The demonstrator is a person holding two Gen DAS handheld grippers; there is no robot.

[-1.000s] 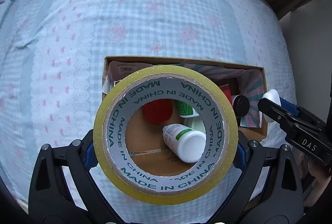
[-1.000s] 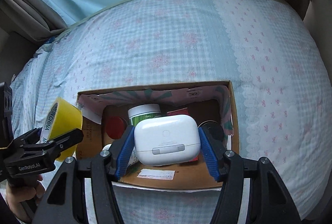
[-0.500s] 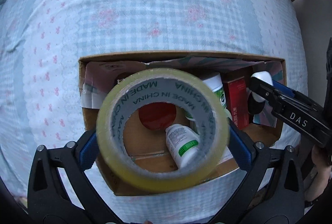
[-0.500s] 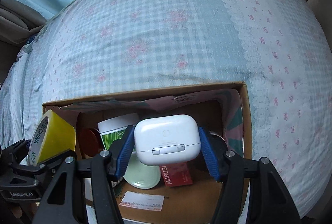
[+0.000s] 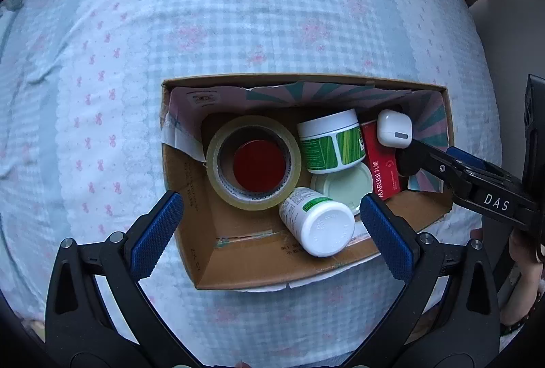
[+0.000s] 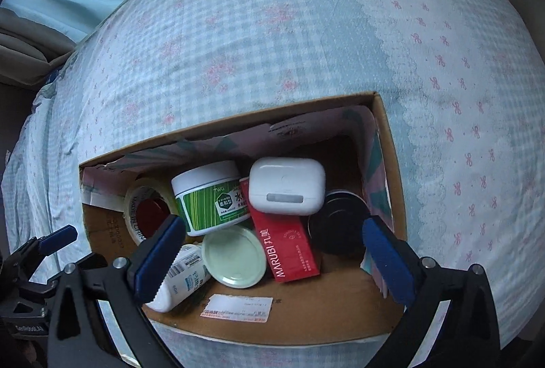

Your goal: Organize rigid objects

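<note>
A yellowish tape roll (image 5: pixel 253 126) lies flat in the cardboard box (image 5: pixel 190 232), ringed around a red lid (image 5: pixel 259 169). My left gripper (image 5: pixel 269 226) hangs open above the box's near side with nothing between its pads. A white earbud case (image 6: pixel 286 186) rests on a red carton (image 6: pixel 289 245) at the box's right end. My right gripper (image 6: pixel 272 245) hovers over it, its jaws opening, and the blue pads stand clear of the case. The case (image 5: pixel 394 128) also shows in the left wrist view, beside one right finger (image 5: pixel 422 157).
The box also holds a green-striped white jar (image 6: pixel 211 197), a pale green lid (image 6: pixel 235 257), a white pill bottle (image 5: pixel 316 225) lying down and a black round object (image 6: pixel 340 225). The box sits on a blue checked bedspread (image 5: pixel 238 10). A hand (image 5: pixel 524 252) holds the right tool.
The tape roll dropped from my left gripper into the box around the red lid. My right gripper sank, then spread and let the earbud case fall onto the red carton.
</note>
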